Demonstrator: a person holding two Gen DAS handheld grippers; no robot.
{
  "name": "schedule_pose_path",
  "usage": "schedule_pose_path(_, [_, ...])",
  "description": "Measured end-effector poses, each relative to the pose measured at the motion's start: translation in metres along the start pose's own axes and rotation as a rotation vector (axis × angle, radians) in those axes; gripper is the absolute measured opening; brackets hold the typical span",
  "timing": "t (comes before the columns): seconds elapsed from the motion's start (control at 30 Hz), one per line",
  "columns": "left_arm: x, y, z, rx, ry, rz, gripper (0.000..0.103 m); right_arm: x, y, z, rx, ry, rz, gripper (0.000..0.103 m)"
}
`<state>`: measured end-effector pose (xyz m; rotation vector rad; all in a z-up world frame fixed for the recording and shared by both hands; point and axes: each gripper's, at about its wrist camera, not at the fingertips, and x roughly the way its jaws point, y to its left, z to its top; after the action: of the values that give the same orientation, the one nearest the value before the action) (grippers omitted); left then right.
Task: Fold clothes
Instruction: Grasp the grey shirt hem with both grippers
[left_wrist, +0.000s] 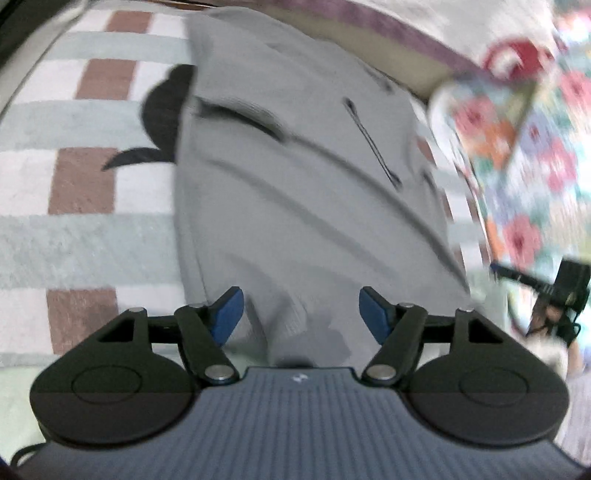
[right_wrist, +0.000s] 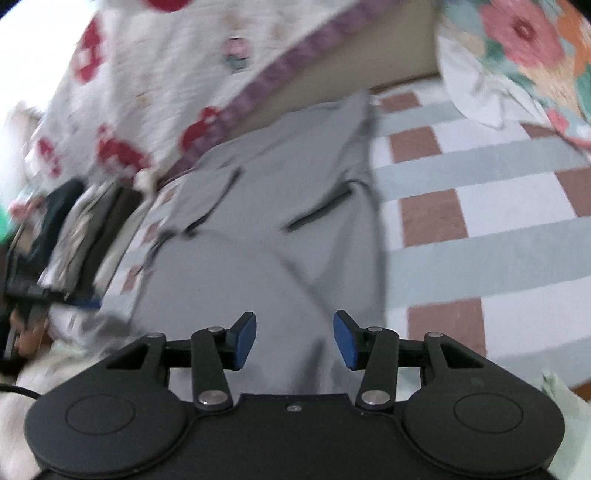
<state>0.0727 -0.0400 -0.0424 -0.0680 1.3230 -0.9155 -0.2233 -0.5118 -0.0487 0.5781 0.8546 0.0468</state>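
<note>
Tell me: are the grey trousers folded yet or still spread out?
Spread: grey trousers lie lengthwise on the checked blanket, both pockets showing.

Your grey pants (left_wrist: 295, 192) are soft, matt cloth. The checked bedsheet (left_wrist: 85, 236) under them looks a bit fuzzy. Your grippers' arms are matt black plastic with shiny metal pins; their blue pads (right_wrist: 245, 341) look smooth.

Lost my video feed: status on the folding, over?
Left gripper open, right gripper open, neither holding. Grey garment spread on checked bedcover, unfolded. Floral quilt beside it, not blocking.
</note>
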Motion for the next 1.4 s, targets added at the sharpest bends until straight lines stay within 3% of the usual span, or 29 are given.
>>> schedule_pose_path(0.13, [-0.008, -0.018, -0.015, 0.094, 0.000, 0.005, 0.073, -0.036, 0.025, -0.022, -0.078, 0.023, -0.039, 0.054])
schedule_pose_path(0.23, [-0.008, -0.035, -0.023, 0.211, -0.001, 0.042, 0.065, -0.055, 0.036, -0.033, -0.099, 0.050, -0.059, 0.054])
schedule_pose_path(0.37, [0.003, -0.057, -0.033, 0.348, 0.059, 0.111, 0.051, -0.062, 0.045, -0.045, -0.096, 0.103, -0.099, 0.050])
schedule_pose_path(0.5, [0.013, -0.052, -0.031, 0.321, 0.121, 0.134, 0.053, -0.051, 0.035, -0.064, -0.103, 0.182, -0.204, 0.051])
schedule_pose_path(0.63, [0.019, -0.045, -0.029, 0.286, 0.137, 0.147, 0.058, -0.034, 0.005, -0.079, -0.027, 0.268, -0.252, 0.051])
schedule_pose_path(0.67, [0.021, -0.046, -0.030, 0.297, 0.141, 0.151, 0.054, -0.033, -0.001, -0.080, 0.005, 0.254, -0.237, 0.051])
schedule_pose_path(0.73, [0.026, -0.050, -0.032, 0.334, 0.137, 0.182, 0.028, -0.031, -0.013, -0.082, 0.068, 0.224, -0.205, 0.049])
schedule_pose_path(0.77, [0.025, -0.053, -0.033, 0.349, 0.128, 0.199, 0.005, -0.031, -0.020, -0.084, 0.099, 0.210, -0.188, 0.032])
schedule_pose_path(0.8, [0.025, -0.057, -0.034, 0.365, 0.119, 0.217, 0.006, -0.030, -0.024, -0.083, 0.119, 0.193, -0.176, 0.019])
schedule_pose_path(0.83, [0.022, -0.059, -0.035, 0.376, 0.096, 0.230, 0.006, -0.030, -0.020, -0.075, 0.096, 0.171, -0.177, 0.012])
schedule_pose_path(0.93, [0.006, -0.064, -0.031, 0.379, -0.013, 0.255, 0.006, -0.030, -0.009, -0.051, 0.027, 0.104, -0.181, 0.011])
schedule_pose_path(1.1, [-0.016, -0.067, 0.015, 0.306, -0.234, 0.317, 0.006, -0.031, 0.010, -0.009, -0.089, -0.010, -0.190, 0.010])
schedule_pose_path(1.2, [-0.036, -0.065, 0.037, 0.233, -0.401, 0.351, 0.005, -0.034, 0.026, 0.040, -0.148, -0.120, -0.260, 0.009])
schedule_pose_path(1.3, [-0.045, -0.059, 0.042, 0.154, -0.540, 0.410, 0.005, -0.046, 0.041, 0.073, -0.209, -0.294, -0.306, 0.009])
schedule_pose_path(1.4, [-0.023, -0.047, 0.037, 0.088, -0.553, 0.481, 0.005, -0.043, 0.034, 0.084, -0.201, -0.364, -0.275, 0.010])
